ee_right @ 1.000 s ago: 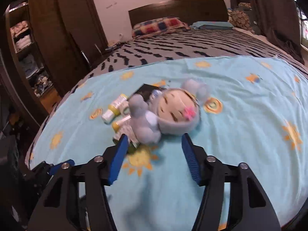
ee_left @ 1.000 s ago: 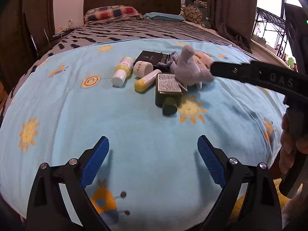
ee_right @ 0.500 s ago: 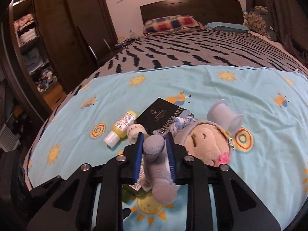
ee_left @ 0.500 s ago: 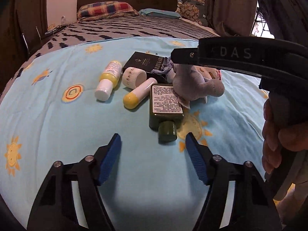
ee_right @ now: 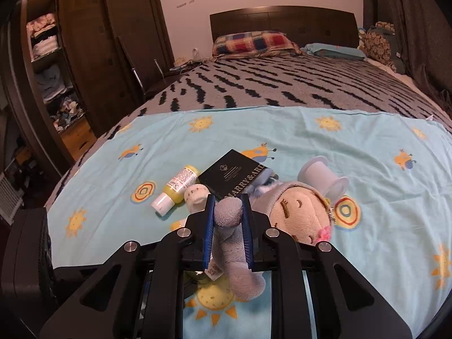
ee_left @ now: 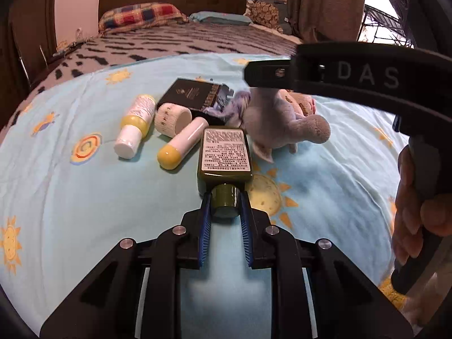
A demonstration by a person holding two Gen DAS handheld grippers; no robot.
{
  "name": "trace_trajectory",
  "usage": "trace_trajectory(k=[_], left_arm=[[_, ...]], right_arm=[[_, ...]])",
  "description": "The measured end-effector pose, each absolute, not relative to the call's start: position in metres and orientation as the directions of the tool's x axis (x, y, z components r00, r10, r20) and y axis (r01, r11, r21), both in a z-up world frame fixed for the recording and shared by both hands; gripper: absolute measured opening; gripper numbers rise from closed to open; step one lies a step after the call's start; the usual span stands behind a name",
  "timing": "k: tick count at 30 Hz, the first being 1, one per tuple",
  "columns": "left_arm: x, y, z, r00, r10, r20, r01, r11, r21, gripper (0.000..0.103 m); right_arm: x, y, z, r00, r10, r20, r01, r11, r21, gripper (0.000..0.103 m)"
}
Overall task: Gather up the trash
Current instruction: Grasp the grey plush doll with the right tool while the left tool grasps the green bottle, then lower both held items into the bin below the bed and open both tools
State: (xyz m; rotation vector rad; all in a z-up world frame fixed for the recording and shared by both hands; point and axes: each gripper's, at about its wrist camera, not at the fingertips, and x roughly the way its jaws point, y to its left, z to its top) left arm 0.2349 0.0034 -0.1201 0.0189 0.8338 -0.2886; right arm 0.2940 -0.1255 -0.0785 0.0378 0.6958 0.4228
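Both grippers are latching on at once here. The left gripper [ee_left: 225, 207] has just been closing and is now pinching the cap of the dark green bottle [ee_left: 224, 158], which is lying flat on the blanket with its label up and its cap toward the camera. The right gripper [ee_right: 227, 220] has also just been clamping down, and it's squeezing a limb of the grey plush doll [ee_right: 299, 214].

If I'm doing this step, I'm lifting the bottle straight up and slowly, since a grip on the cap alone is probably letting the heavy body swing or slip. The doll is soft, so it should be hanging limp.

Still waiting just beside them: a yellow-and-white lotion bottle [ee_left: 135, 125], a white tube with a yellow cap [ee_left: 182, 142], a small white jar [ee_left: 172, 118] and a black box [ee_left: 196, 96], all clustered and partly touching.

It's all sitting on a light blue blanket with suns [ee_left: 84, 197], spread over a black-and-grey patterned bed. A plaid pillow [ee_right: 251, 42], a dark headboard and a wardrobe with open shelves [ee_right: 53, 65] are filling the background.
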Motion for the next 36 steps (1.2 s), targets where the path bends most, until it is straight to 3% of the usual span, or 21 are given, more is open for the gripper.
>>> trace_trajectory(k=[17,25,36], left_arm=[[0.133,0.005,-0.071,0.711,-0.267,-0.650,0.302,0.951,-0.061,0.018],[0.065,0.000,-0.075,0.705,-0.287,-0.649,0.327,0.943,-0.062,0.019],[0.012,-0.013,-0.118,0.605,-0.332,-0.724,0.374,0.921,-0.110,0.019]], right_arm=[[0.165,-0.183,-0.035,0.743,0.404,-0.533,-0.357,0.914,0.195,0.019],[0.097,-0.198,-0.060,0.712,0.406,-0.573,-0.362,0.911,0.196,0.019],[0.046,-0.215,-0.123,0.629,0.425,-0.651,-0.311,0.905,0.291,0.019]])
